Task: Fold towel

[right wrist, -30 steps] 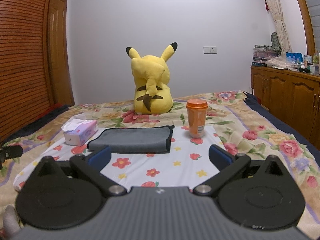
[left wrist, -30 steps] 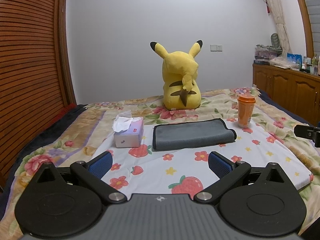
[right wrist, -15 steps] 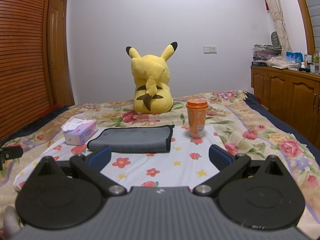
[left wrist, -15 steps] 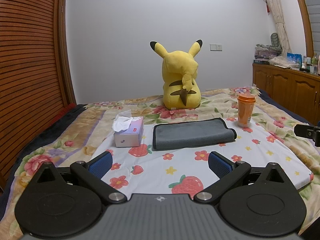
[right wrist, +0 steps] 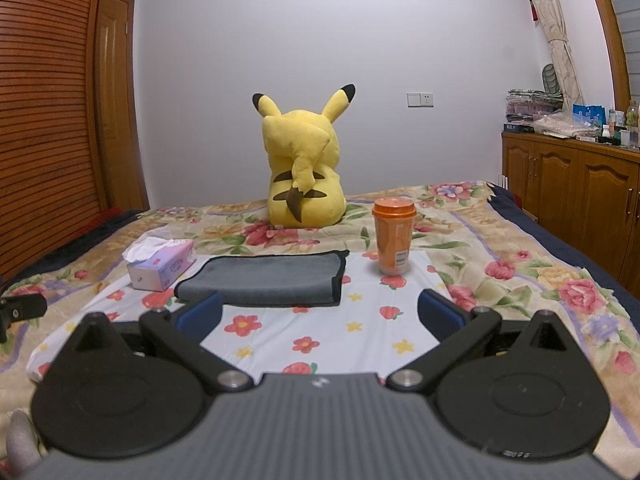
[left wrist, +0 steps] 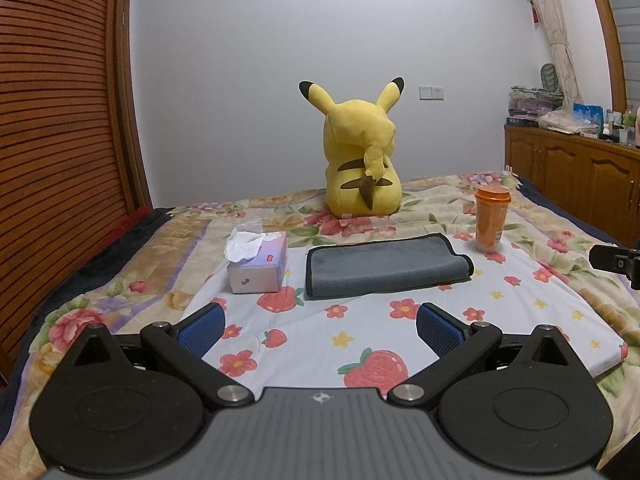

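A gray towel (left wrist: 386, 265) is lying already folded into a long flat rectangle on a white strawberry-and-flower printed cloth (left wrist: 360, 340) spread over a floral bed (left wrist: 160, 264), ahead of both pairs of fingers and touched by neither. The left gripper (left wrist: 320, 326) is hovering low over the cloth with its blue-padded fingers (left wrist: 202, 326) spread wide and holding nothing; the towel is sitting beyond the gap between them, slightly toward the right finger. The right gripper (right wrist: 320, 314) is likewise hovering with its fingers (right wrist: 440, 314) wide apart and empty, and in its view the towel (right wrist: 268, 278) is lying just past the left finger, whose tip overlaps the towel's near edge in the picture, though whether they are touching cannot be told.

A tissue box (left wrist: 258, 266) with a white tissue sticking up is standing just beside the towel's left end, beyond the left gripper's left finger. An orange lidded cup (left wrist: 492, 216) is standing upright near the towel's right end; in the right wrist view the cup (right wrist: 393, 236) is rising ahead of the gap, nearer the right finger. A yellow plush toy (left wrist: 362, 168) is sitting farther back on the bed, its back to the cameras, behind the towel. A wooden cabinet (right wrist: 568, 184) is running along the wall well off to the right of the right fingers
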A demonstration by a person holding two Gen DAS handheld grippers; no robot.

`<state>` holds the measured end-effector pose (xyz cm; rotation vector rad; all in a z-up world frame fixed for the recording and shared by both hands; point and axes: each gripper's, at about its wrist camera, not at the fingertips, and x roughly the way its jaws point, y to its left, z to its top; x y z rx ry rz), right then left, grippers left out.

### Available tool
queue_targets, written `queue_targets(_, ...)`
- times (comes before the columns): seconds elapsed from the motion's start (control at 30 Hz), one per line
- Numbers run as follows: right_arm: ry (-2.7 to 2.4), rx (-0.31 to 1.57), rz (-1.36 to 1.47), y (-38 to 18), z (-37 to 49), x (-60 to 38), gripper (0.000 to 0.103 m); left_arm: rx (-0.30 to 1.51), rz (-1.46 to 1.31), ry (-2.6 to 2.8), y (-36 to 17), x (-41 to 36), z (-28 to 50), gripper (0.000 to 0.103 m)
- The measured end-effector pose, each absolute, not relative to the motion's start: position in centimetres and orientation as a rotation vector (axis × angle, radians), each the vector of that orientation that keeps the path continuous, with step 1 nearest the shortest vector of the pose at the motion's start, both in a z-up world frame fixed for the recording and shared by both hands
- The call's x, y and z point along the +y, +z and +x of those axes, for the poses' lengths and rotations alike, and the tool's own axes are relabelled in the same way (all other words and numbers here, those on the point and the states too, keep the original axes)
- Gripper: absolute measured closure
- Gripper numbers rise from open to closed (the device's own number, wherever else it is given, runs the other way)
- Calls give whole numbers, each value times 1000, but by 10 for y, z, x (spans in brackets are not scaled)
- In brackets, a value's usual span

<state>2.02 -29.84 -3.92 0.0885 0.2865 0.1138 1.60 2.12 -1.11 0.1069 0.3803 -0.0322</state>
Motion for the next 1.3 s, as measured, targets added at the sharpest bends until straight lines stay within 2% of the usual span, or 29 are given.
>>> queue_targets(1.3, 114, 286, 90, -39, 20, -299, 0, 381, 113, -31, -13, 22, 17, 0)
